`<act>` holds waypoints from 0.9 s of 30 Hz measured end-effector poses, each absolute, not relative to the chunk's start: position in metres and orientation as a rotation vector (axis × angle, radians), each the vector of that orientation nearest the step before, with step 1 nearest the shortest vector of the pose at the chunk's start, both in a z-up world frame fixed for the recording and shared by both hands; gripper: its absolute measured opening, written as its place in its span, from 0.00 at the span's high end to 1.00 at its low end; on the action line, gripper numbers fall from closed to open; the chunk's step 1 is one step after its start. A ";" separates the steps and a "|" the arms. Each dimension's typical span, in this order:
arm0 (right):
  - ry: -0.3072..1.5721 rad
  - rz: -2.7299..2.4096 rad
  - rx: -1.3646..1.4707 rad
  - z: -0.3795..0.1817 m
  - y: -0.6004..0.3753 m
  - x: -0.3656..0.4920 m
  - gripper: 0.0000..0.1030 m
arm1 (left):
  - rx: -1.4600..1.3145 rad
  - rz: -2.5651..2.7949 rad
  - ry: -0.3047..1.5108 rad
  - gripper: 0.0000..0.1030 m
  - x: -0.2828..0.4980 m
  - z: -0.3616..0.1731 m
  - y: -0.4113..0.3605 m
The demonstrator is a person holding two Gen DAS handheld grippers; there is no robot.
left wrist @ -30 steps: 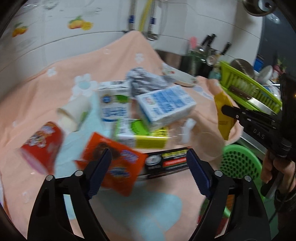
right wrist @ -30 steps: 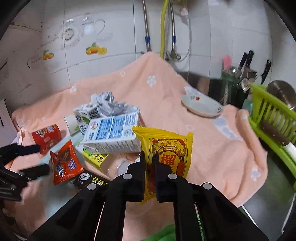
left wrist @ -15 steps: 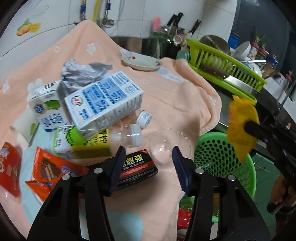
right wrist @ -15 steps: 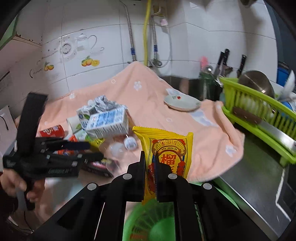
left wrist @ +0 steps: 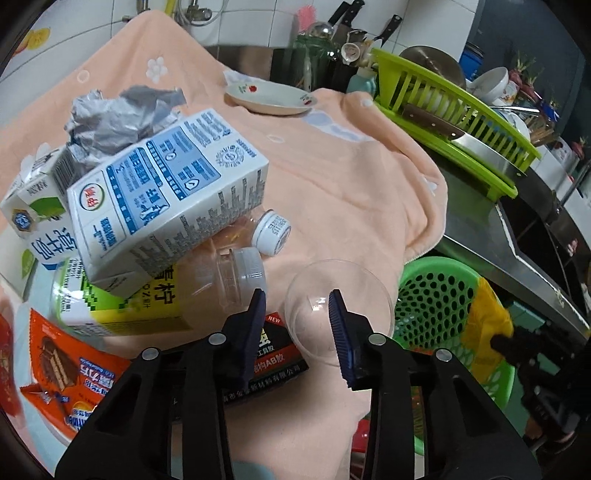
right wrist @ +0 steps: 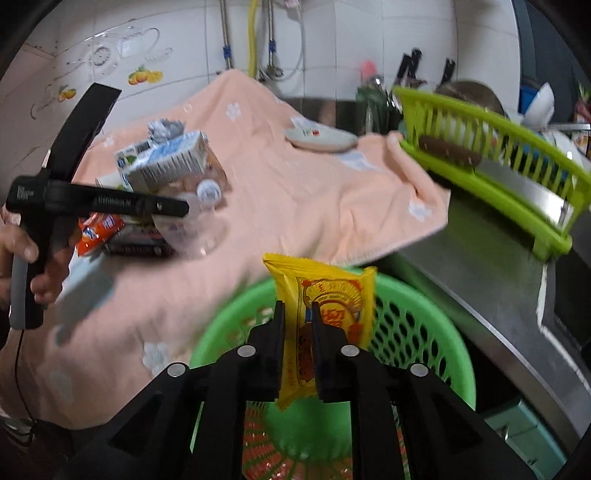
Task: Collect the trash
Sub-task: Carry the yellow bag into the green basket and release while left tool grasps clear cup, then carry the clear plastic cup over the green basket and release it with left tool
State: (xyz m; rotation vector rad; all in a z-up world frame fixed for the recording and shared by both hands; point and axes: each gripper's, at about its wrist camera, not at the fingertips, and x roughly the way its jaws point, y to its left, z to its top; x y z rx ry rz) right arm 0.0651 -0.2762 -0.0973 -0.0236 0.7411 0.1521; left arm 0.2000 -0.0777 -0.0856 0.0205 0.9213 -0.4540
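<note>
Fingers now over green basket, loosening on yellow packet; left fingers narrowing, empty.

A: Where is the clear cup?

B: On the towel, near its front edge, just right of the box.

A: And the basket?

B: Below the towel's front edge, beside the counter. The plate sits at the towel's back edge.

Home kitchen — tiled wall, dish rack, knives
</note>
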 end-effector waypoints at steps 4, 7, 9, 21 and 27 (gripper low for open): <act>0.753 0.142 -0.011 -0.104 -0.280 0.061 0.70 | 0.023 -0.462 0.936 0.79 0.202 -0.090 -0.080; 0.746 0.132 -0.014 -0.103 -0.281 0.058 0.59 | 0.036 -0.469 0.945 0.90 0.203 -0.093 -0.084; 0.742 0.131 -0.012 -0.102 -0.282 0.056 0.52 | 0.043 -0.469 0.940 0.95 0.202 -0.093 -0.084; 0.714 0.109 -0.001 -0.096 -0.288 0.042 0.28 | 0.042 -0.515 0.887 0.96 0.177 -0.071 -0.091; 0.675 0.038 0.014 -0.088 -0.302 0.018 0.21 | 0.044 -0.605 0.894 0.96 0.160 -0.065 -0.119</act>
